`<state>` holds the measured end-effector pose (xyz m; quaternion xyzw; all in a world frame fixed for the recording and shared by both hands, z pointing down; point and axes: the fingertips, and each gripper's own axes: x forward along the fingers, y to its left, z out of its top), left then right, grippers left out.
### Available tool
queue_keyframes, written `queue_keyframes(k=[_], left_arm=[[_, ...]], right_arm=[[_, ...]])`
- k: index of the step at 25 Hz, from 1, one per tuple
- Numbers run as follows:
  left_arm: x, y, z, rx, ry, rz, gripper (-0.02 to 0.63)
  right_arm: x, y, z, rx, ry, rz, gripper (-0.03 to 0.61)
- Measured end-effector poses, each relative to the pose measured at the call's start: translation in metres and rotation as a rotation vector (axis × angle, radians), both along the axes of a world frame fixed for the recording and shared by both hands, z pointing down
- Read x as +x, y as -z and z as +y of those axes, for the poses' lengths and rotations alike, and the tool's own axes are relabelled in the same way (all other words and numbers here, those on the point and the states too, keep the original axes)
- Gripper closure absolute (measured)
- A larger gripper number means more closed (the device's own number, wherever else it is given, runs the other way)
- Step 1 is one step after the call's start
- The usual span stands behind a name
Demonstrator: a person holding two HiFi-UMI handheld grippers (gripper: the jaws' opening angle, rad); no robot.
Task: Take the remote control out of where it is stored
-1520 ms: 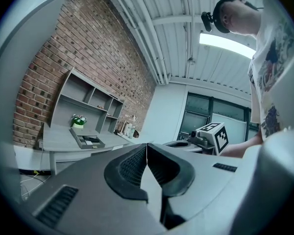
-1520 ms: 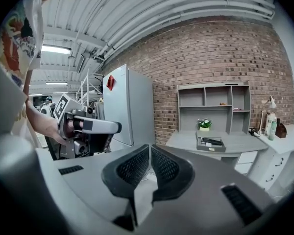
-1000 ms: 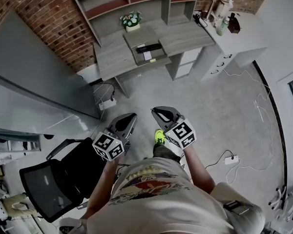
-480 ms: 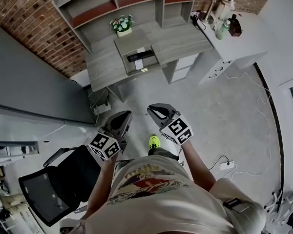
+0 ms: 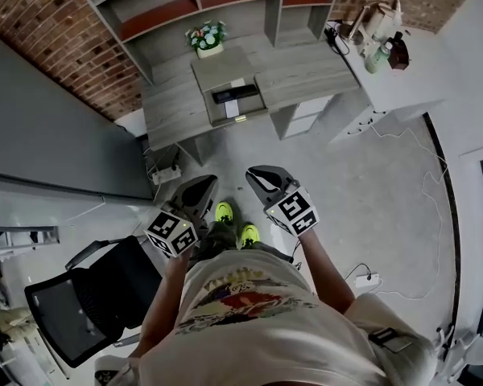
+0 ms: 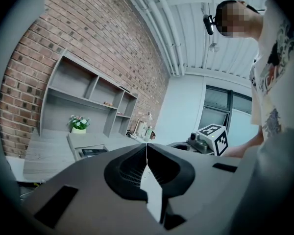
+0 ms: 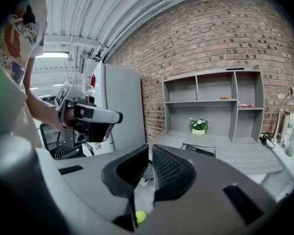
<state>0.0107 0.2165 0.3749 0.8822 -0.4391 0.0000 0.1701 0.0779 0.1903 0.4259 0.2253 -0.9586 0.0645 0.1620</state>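
A black mesh office chair [image 5: 84,308] stands at the lower left of the head view. Right of it, low in the middle, the left gripper [image 5: 202,186] has its jaws pressed together on nothing. The right gripper [image 5: 258,175] beside it is likewise closed and empty. Both hang over the grey floor [image 5: 362,191], well apart from the grey wooden desk [image 5: 306,67] at the upper middle. There the slim black remote control [image 5: 225,96] lies in the open drawer [image 5: 238,116].
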Motion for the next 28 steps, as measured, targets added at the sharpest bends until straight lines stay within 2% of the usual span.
queue_keyframes(k=[5,11,14,18,24,28], left_arm=[[-0.004,-0.010,-0.020,-0.013,-0.013,0.007,0.607],[-0.012,-0.019,-0.071,-0.017,-0.063,-0.002,0.607],[-0.014,-0.024,-0.101,-0.017,-0.094,-0.029,0.606],[-0.022,-0.025,-0.135,-0.020,-0.109,-0.021,0.607],[-0.052,-0.037,-0.182,-0.050,-0.128,-0.018,0.606],[-0.069,-0.040,-0.207,-0.054,-0.149,-0.019,0.606]], right_arm=[[-0.008,-0.005,-0.022,0.002,-0.003,0.016,0.569],[-0.018,-0.006,-0.063,0.001,-0.015,0.033,0.564],[-0.026,-0.006,-0.089,-0.005,-0.013,0.058,0.536],[-0.043,-0.008,-0.124,-0.004,-0.007,0.102,0.501],[-0.079,-0.024,-0.170,0.012,0.045,0.208,0.456],[-0.095,-0.034,-0.192,0.000,0.046,0.249,0.435]])
